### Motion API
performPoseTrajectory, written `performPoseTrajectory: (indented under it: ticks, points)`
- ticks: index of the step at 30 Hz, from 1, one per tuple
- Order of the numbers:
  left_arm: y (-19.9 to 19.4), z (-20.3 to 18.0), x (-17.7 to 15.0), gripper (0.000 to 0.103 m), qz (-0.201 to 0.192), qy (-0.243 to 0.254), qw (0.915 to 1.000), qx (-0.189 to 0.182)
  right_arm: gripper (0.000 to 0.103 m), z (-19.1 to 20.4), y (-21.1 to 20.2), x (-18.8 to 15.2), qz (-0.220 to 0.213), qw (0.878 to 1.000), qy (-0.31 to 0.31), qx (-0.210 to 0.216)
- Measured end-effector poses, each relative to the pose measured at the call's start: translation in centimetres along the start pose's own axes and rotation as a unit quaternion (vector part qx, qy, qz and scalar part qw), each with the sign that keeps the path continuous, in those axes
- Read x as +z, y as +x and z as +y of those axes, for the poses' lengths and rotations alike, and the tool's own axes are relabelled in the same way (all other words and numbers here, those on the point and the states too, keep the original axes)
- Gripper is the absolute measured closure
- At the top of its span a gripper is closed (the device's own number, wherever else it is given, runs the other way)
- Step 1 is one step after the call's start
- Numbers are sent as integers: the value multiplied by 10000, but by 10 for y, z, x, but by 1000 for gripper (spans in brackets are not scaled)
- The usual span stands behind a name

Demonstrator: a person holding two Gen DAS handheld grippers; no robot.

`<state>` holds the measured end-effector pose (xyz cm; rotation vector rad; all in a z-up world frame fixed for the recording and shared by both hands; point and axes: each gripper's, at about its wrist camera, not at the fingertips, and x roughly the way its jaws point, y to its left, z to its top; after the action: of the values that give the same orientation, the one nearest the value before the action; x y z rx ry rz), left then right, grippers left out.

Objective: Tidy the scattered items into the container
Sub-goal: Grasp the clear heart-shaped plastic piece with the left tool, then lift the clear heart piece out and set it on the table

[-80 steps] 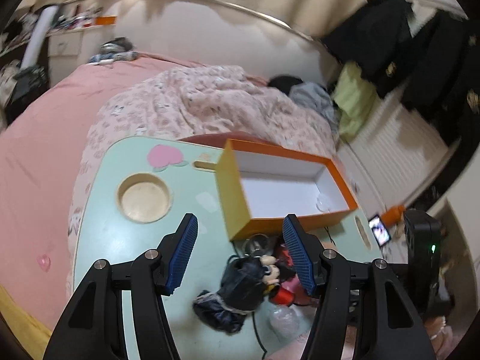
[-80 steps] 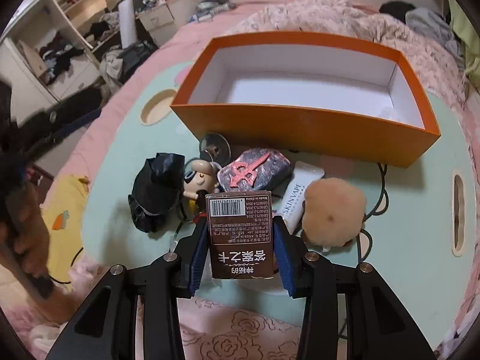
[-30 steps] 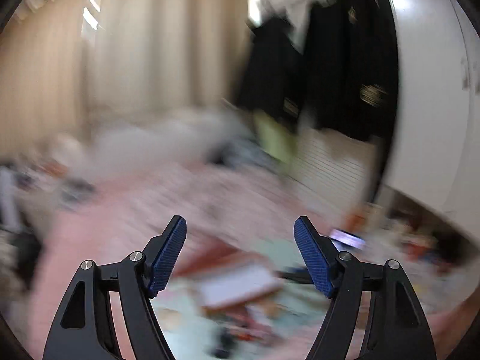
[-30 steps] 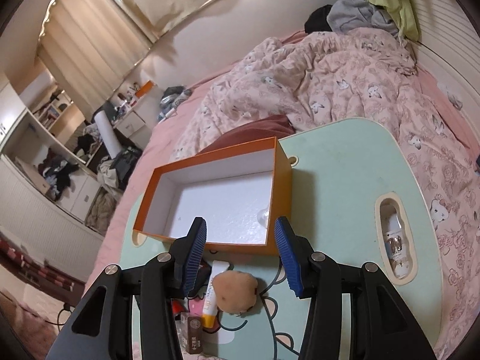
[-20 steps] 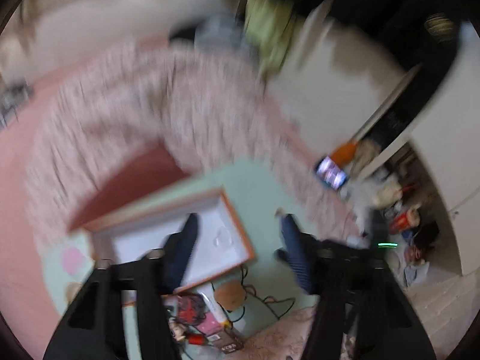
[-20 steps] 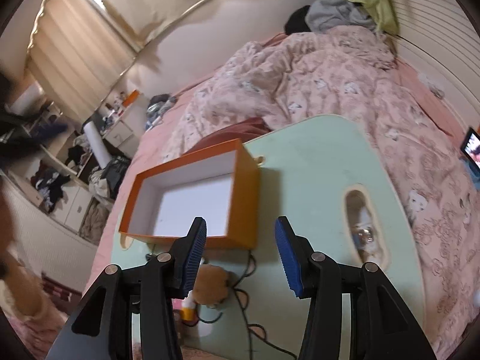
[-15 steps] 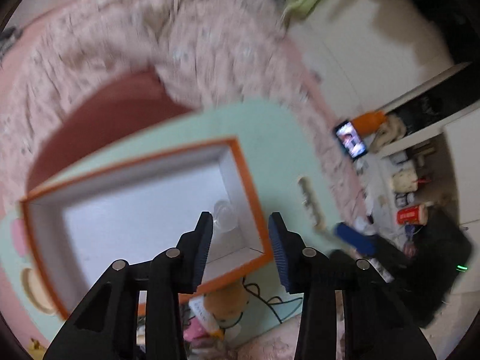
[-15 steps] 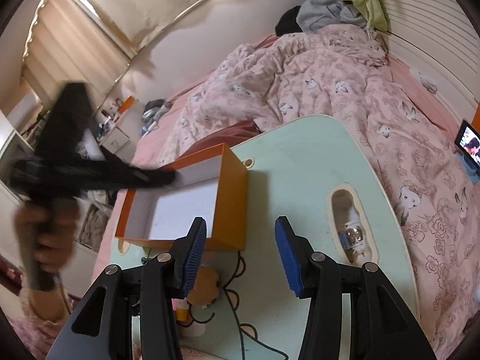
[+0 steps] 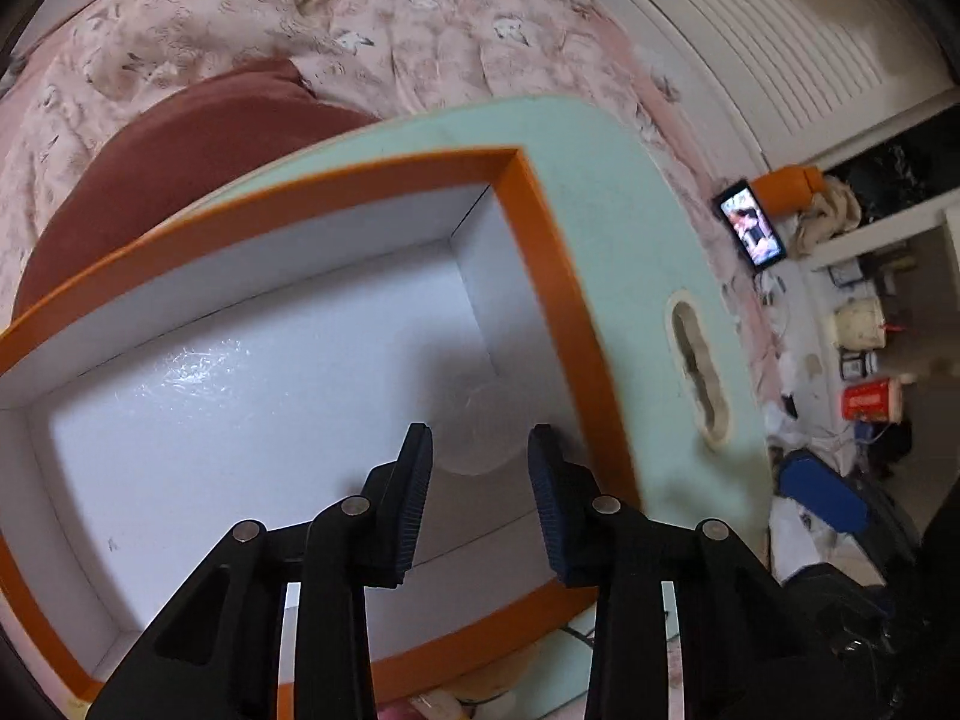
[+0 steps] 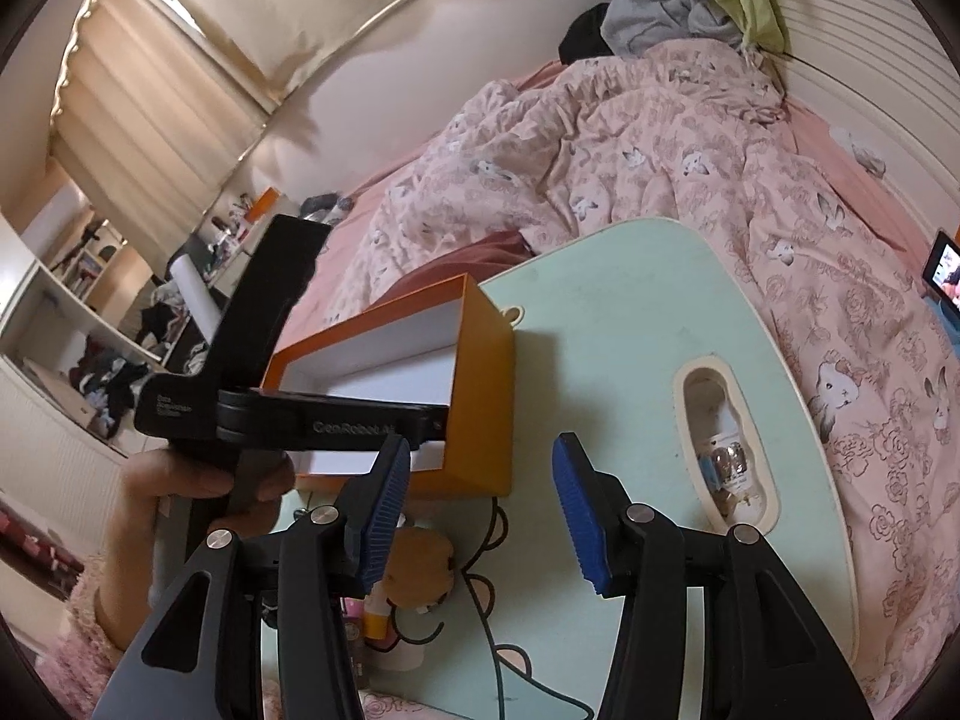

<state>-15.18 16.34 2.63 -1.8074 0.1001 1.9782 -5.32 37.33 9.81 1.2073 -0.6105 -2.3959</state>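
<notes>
Pink rumpled bedding (image 10: 630,138) with a cartoon print fills the room behind a pale green counter (image 10: 630,312) that stands on the bed. On the counter sits an orange box (image 9: 558,276) with a white inside, open at the top, towards the counter's left part as the right wrist view shows it. A long oval slot (image 10: 726,450) is cut near the counter's right edge, with small things lying in it that are too blurred to name.

The left gripper (image 9: 480,468) points steeply down into the box, near its right-hand wall. Its jaws are narrow and closing. Between and just beyond the pads lies a pale, rounded, see-through thing (image 9: 474,426) on the white floor of the box; whether the pads touch it cannot be told. In the right wrist view a hand (image 10: 198,480) grips the black handle of this gripper above the box's near wall.

The right gripper (image 10: 480,510) hangs over the counter's near edge, beside the box's near right corner, jaws moderately apart with nothing between them. Below it, at the near edge, lie a tan fluffy round thing (image 10: 420,570), a white tube (image 10: 378,612) and a dark cable (image 10: 492,630). A lit phone screen (image 9: 750,231) stands off the counter's right side.
</notes>
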Motion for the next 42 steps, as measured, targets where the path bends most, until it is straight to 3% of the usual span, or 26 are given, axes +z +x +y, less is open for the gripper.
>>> performPoseTrajectory:
  ticks: [4, 7, 8, 13, 17, 23, 26, 31, 34, 38, 42]
  points:
    - [0, 6, 1, 70, -96, 19, 9997, 223, 54, 0, 2, -1, 19, 10000, 4, -10]
    - [-8, 16, 0, 70, -302, 33, 9957, 871, 54, 0, 2, -2, 6, 10000, 0, -16]
    - [-10, 20, 0, 70, -368, -8, 9950, 925, 54, 1, 2, -2, -4, 10000, -7, -23]
    - [-20, 25, 6, 67, -611, -117, 9962, 618, 54, 2, 5, -2, 38, 10000, 0, 32]
    - [-20, 11, 12, 50, -616, -23, 9970, 463, 54, 4, 7, -4, 93, 9999, -17, 48]
    - [-4, -2, 17, 51, -578, 69, 9942, 908, 54, 3, 6, -5, 75, 10000, -4, 57]
    - [1, 3, 17, 64, -596, -27, 9946, 845, 53, 3, 4, -6, 58, 10000, -14, 69]
    - [-5, 5, 11, 64, -723, 123, 9933, 893, 53, 2, 3, -6, 33, 10000, 11, 59]
    - [-23, 11, 7, 64, -974, 73, 9926, 720, 53, 3, 5, -7, 46, 10000, 10, 46]
    - [-78, 14, -24, 64, -1502, 112, 9878, 396, 53, 9, 6, -8, 73, 9999, -94, -53]
    - [-104, 13, -76, 64, -1619, 395, 9856, 270, 53, 17, 10, -13, 135, 9997, -214, -9]
